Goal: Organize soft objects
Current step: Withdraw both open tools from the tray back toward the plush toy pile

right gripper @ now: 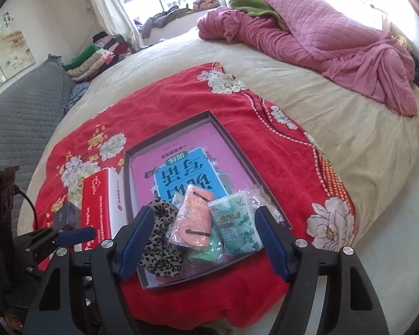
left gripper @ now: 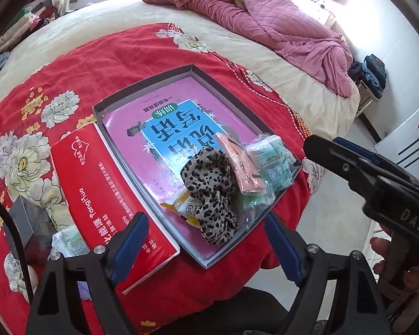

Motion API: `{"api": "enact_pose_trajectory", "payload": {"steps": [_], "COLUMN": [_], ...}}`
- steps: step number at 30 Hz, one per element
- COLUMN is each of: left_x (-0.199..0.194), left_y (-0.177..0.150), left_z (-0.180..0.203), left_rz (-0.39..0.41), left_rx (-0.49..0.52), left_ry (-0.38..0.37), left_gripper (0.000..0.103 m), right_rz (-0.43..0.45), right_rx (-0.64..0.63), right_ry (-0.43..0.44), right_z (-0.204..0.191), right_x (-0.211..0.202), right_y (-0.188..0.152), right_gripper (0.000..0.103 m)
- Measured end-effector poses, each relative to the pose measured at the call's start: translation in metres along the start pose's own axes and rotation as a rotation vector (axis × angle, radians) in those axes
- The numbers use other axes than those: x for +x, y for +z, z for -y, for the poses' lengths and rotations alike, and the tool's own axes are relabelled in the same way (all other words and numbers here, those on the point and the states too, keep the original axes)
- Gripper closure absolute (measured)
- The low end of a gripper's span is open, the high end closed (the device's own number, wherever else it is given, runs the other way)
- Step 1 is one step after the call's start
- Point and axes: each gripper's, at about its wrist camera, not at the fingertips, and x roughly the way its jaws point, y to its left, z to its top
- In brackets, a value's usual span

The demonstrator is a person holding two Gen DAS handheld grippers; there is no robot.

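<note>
A shallow grey box [left gripper: 142, 89] [right gripper: 167, 134] lies on a red floral blanket [left gripper: 69, 64] [right gripper: 159, 97] on the bed, with a pink and blue book [left gripper: 164, 128] [right gripper: 181, 167] in it. At its near end lie a leopard-print cloth [left gripper: 209, 195] [right gripper: 159, 248], a pink packet [left gripper: 241, 164] [right gripper: 194, 217], a green tissue pack [left gripper: 273, 162] [right gripper: 234, 226] and a yellow-white packet [left gripper: 181, 206]. My left gripper [left gripper: 206, 248] is open and empty, just short of the box. My right gripper [right gripper: 204, 240] is open and empty above these soft items; it also shows in the left view [left gripper: 346, 156].
A red carton [left gripper: 106, 189] [right gripper: 100, 209] lies left of the box. A small grey box [left gripper: 28, 223] and a tissue pack [left gripper: 69, 240] sit at the near left. A pink quilt [left gripper: 265, 19] [right gripper: 321, 33] is bunched at the bed's far side. Floor lies to the right.
</note>
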Motion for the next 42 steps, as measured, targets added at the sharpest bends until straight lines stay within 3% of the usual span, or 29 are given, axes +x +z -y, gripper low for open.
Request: {"api": "enact_pose_trajectory", "payload": {"steps": [6,17,28,42], "left_x": [-0.012,-0.036,-0.068,-0.112], "left_y": [-0.005,-0.009,-0.022,-0.057], "left_z": [0.002,0.003,-0.017,-0.069], "left_rz": [0.03,0.075,0.122,0.173], "left_rx": [0.011,0.015,-0.027,-0.136], "left_ry": [0.032,0.042,0.065,0.112], "left_gripper": [0.019,0.018,0.018,0.018], "right_rz": [0.014,0.033,0.057,0.083], "right_rx": [0.008,-0.01,-0.087,-0.193], "right_ry": [-0.054,-0.052,-0.033,0.026], "right_z": [0.003,-0.007,-0.047,-0.116], "right_x": [-0.005,-0.018,-0.034,-0.054], "right_y": [-0.002,-0.002,-0.005,-0.02], "right_gripper": [0.028,0.027,0.027,0.027]}}
